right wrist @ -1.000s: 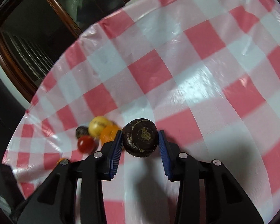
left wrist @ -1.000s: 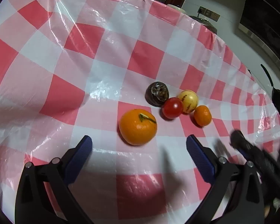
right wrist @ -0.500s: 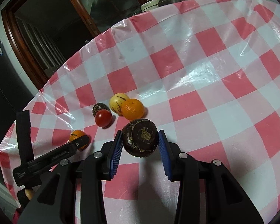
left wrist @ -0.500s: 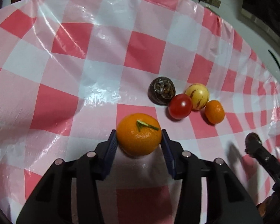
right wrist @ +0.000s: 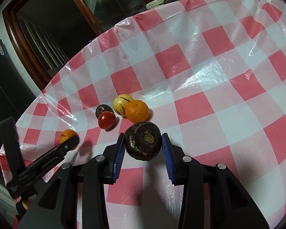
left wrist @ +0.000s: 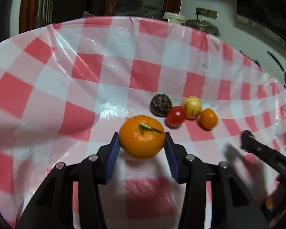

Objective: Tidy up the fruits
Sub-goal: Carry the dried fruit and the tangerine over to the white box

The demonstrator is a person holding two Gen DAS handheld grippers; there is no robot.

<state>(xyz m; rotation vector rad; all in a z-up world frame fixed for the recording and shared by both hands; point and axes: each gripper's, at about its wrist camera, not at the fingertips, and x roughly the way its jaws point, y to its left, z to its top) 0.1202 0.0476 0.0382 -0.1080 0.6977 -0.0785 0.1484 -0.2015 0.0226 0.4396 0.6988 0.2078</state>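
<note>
Blue ribbed pads on both tools are loaded: the left gripper (left wrist: 142, 148) pinches the large orange (left wrist: 142, 136) across its middle, stem side facing the camera, and the right gripper (right wrist: 142, 149) pinches a dark brown fruit (right wrist: 143, 140) the same way. Whether either fruit is touching the cloth I cannot tell; the left view is smeared at the near edge of the table. Risk one, my judgement: both fruits are round and held only at two narrow contact lines, so a tilt or a quick swing could let one roll out of the pads and off the near edge. Risk two: the two tools sit near each other at the near side, the left one's tip showing beside the right one in the right view, and a crossing path could knock them together. Risk three: the group just beyond, a red tomato (right wrist: 106, 120), a small orange (right wrist: 136, 111), a yellow streaked fruit (right wrist: 122, 103) and a second dark fruit (right wrist: 102, 110), lies packed and touching, so a nudge would scatter it. Underneath, the red-and-white checked plastic tablecloth (right wrist: 209, 66) is glossy and wrinkled, likely slippery. Beyond the far edge: a cooker pot (left wrist: 201, 25), a dark wood-framed doorway (right wrist: 47, 28), a white wall.
</note>
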